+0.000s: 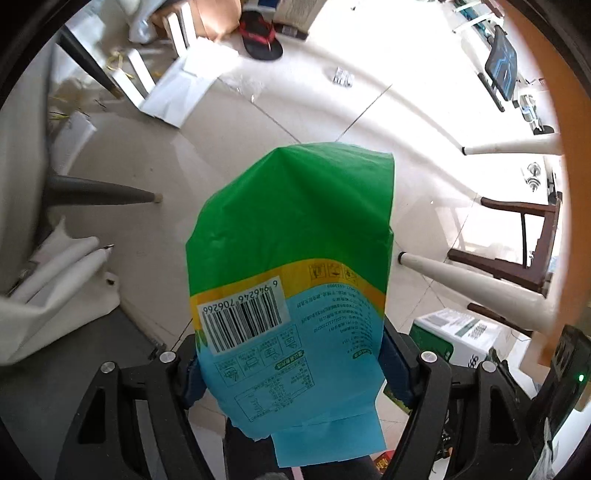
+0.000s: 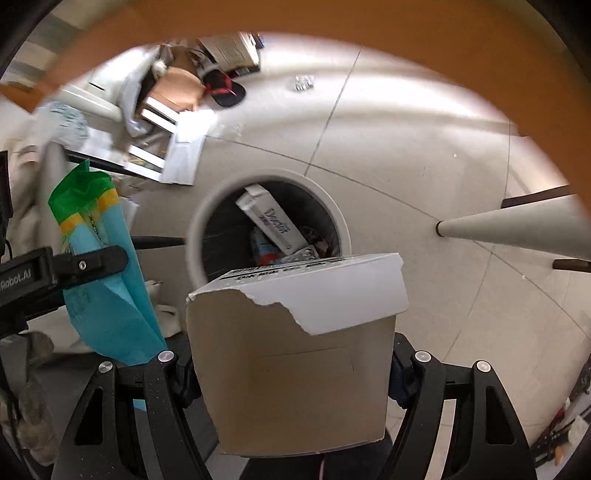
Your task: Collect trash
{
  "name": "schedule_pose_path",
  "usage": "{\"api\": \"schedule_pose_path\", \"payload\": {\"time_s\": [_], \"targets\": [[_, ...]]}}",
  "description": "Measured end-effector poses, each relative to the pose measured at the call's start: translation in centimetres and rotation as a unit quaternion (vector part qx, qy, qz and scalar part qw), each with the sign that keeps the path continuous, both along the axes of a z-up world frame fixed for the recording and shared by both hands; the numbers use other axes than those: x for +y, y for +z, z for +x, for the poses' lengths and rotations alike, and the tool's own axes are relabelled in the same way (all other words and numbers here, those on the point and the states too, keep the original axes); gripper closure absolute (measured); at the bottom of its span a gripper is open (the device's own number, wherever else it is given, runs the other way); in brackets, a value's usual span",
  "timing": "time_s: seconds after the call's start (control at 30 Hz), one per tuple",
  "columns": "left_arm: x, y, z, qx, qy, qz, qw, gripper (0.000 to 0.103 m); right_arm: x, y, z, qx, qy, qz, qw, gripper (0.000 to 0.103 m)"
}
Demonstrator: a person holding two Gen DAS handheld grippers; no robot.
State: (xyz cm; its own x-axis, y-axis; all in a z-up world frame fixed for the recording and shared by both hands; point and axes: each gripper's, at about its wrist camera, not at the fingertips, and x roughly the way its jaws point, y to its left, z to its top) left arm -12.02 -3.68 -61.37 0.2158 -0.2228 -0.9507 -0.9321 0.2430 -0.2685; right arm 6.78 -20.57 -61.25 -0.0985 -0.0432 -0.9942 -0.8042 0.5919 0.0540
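Note:
My left gripper [image 1: 291, 373] is shut on a green, yellow and blue plastic package [image 1: 295, 240] with a barcode label, which hangs over the tiled floor. In the right wrist view the same package [image 2: 107, 280] shows at the left, clamped by the left gripper [image 2: 92, 264]. The right gripper [image 2: 291, 380] is shut on a torn cardboard box [image 2: 295, 350], brown inside and white outside. Just beyond the box stands a round white-rimmed trash bin [image 2: 195, 236] holding a white carton [image 2: 273, 221] and other wrappers.
White tapered table legs [image 1: 480, 291] [image 2: 517, 229] and a grey leg [image 1: 103, 192] stand on the floor. An orange tabletop edge [image 2: 295, 22] arcs overhead. White packaging [image 1: 184, 88], a black and red sandal [image 1: 260, 35], a dark wooden chair [image 1: 517, 240] and a green-white box [image 1: 454, 336] lie around.

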Motion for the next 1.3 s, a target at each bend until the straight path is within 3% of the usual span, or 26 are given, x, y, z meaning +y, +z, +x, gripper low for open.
{"api": "schedule_pose_path", "payload": {"time_s": [0.17,0.3,0.4,0.47,0.67,0.83,0.97,1.17,1.3], "targets": [[0.0,-3.3,0.3,-0.001,-0.001,-0.013,0.9999,0.028,1.3,-4.7,1.4,-0.004,0.004,-0.003,1.0,0.026],[0.1,-3.6,0.7,0.0,0.001,-0.011,0.9999,0.017,1.7,-6.4,2.1,0.0,-0.003,0.004,1.0,0.024],[0.1,-3.3,0.5,0.007,0.003,-0.003,1.0,0.006,2.1,-6.7,2.0,0.005,0.001,0.008,1.0,0.017],[0.1,-2.7,0.3,0.004,0.008,0.005,0.9999,0.005,2.2,-6.7,2.0,0.005,0.003,0.012,1.0,0.0],[-0.2,-0.4,-0.5,0.038,-0.001,0.043,0.9983,0.004,2.5,-4.8,1.5,-0.006,0.011,0.014,1.0,0.0],[-1.4,3.1,-1.1,0.077,-0.018,0.077,0.9939,0.004,2.4,-2.0,1.1,-0.021,0.01,-0.001,1.0,0.0],[-3.5,7.5,-1.2,0.118,-0.049,0.11,0.9856,0.004,1.6,1.4,0.4,-0.024,0.0,-0.031,0.999,0.0],[-6.9,15.4,-0.9,0.135,-0.096,0.116,0.9793,0.004,-0.4,9.6,-0.8,-0.007,-0.002,-0.055,0.998,0.0],[-9.4,21.0,0.2,0.136,-0.126,0.111,0.9764,0.004,-1.8,16.6,-0.7,0.013,-0.01,-0.048,0.999,0.0]]}}
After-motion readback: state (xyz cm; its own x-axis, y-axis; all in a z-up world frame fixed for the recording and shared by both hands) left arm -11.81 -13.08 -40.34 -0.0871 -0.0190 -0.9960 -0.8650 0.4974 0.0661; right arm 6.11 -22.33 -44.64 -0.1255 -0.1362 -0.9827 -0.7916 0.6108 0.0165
